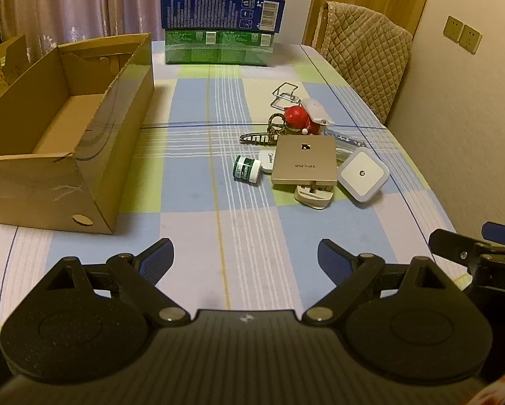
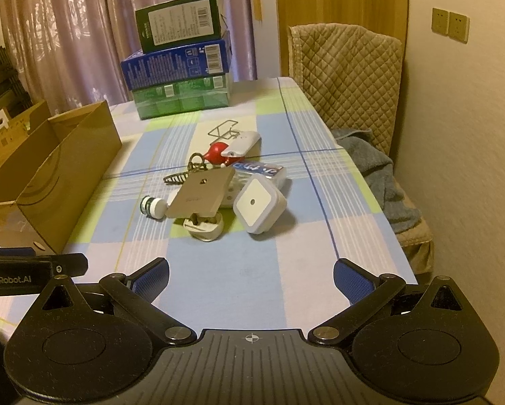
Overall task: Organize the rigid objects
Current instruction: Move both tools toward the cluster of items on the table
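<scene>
A heap of small rigid objects lies on the checked tablecloth: a gold flat box (image 1: pixel 304 163) (image 2: pixel 201 195), a white square night light (image 1: pixel 363 172) (image 2: pixel 257 205), a small green-and-white bottle (image 1: pixel 247 168) (image 2: pixel 153 206), a white plug (image 1: pixel 314 196) (image 2: pixel 204 227), a red round toy (image 1: pixel 298 117) (image 2: pixel 218 153), a wire rack (image 1: pixel 285 93) (image 2: pixel 224 130) and a dark hair clip (image 1: pixel 255 138). An open cardboard box (image 1: pixel 66 141) (image 2: pixel 49 182) stands empty at the left. My left gripper (image 1: pixel 245 260) is open and empty, short of the heap. My right gripper (image 2: pixel 250 278) is open and empty too.
Three stacked cartons (image 1: pixel 223 17) (image 2: pixel 181 57) stand at the table's far end. A quilted chair (image 1: pixel 367 57) (image 2: pixel 347 77) with a grey towel (image 2: pixel 377 175) stands along the table's right edge, by the wall. The other gripper shows at each view's edge.
</scene>
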### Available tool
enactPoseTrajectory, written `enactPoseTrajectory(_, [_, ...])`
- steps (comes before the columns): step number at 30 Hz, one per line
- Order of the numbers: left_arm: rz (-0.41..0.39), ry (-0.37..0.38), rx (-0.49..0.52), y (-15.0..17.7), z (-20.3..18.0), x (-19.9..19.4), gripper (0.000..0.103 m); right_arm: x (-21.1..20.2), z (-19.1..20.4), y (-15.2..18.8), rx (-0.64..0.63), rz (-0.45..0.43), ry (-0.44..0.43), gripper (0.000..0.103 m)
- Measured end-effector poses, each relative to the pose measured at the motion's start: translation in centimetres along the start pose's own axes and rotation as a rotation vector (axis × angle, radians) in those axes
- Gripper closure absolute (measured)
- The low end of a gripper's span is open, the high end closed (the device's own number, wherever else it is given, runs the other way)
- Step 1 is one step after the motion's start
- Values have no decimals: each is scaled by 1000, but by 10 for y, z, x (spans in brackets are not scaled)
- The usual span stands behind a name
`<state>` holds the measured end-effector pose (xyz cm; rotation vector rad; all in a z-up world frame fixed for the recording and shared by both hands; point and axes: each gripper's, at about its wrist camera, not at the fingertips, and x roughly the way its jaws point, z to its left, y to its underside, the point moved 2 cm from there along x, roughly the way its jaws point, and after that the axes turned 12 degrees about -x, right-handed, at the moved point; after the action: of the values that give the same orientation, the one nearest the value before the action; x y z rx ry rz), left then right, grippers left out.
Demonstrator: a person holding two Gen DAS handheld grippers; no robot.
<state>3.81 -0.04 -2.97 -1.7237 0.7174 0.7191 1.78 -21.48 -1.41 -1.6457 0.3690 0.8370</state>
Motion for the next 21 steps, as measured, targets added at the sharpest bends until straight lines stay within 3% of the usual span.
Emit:
enactPoseTrajectory(11, [32,54,7,-14,-1,31,13,22,-1,-12,-74,-56,-10,2])
enactPoseTrajectory(21, [-4,37,79,-35,3,73,13,73,9,-27,-327,-63,78,3])
